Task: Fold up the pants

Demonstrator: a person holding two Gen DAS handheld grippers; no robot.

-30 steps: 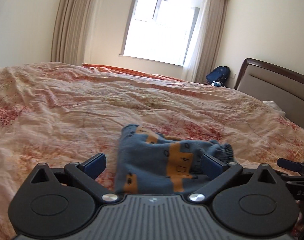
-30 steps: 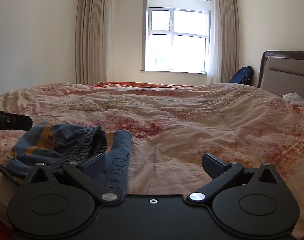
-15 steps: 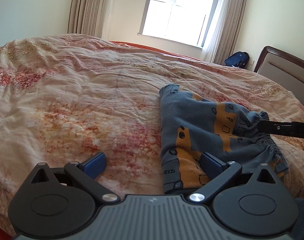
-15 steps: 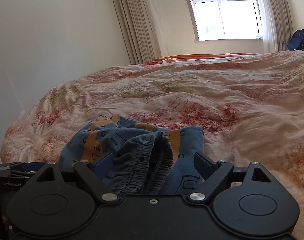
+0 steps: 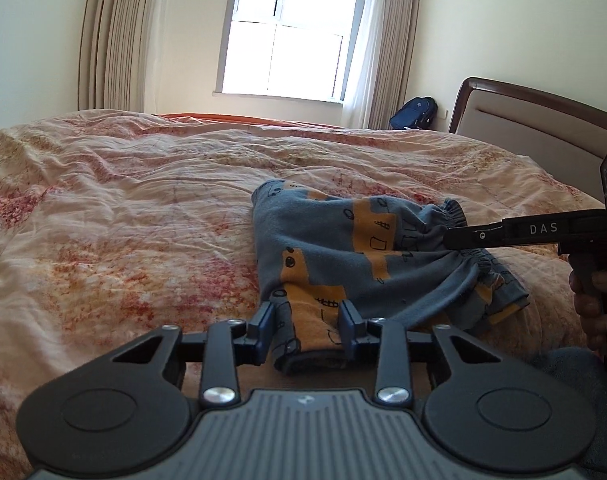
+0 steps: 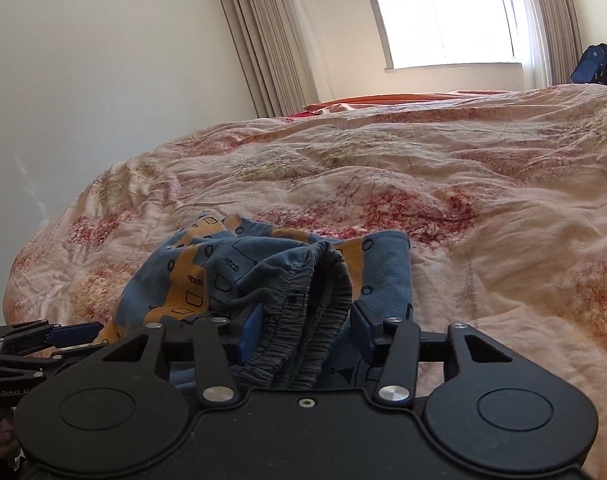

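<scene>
Blue pants (image 5: 331,264) with orange blocks lie crumpled on the flowered quilt (image 5: 123,220). My left gripper (image 5: 306,326) straddles the leg cuff (image 5: 303,344), which fills the gap. Its jaws are closing, and the cloth between them lies flat, not pinched. In the right wrist view the pants (image 6: 207,276) show their grey elastic waistband (image 6: 303,320) between the fingers of my right gripper (image 6: 305,330). Its jaws are closing too, the left pad at the band and the right pad just clear of it. The right gripper (image 5: 451,238) reaches in at the waistband from the right.
The quilt covers the whole bed. A padded headboard (image 5: 543,120) rises at the right, and a blue backpack (image 5: 413,112) sits by the window curtain. A hand (image 5: 591,300) holds the right gripper's handle. The left gripper (image 6: 43,332) shows low left in the right wrist view, near the bed's edge.
Both pairs of jaws have narrowed from wide open. The left gripper moved over the pant leg's cuff. The right gripper swung left to the waistband, which now sits between its fingers.
</scene>
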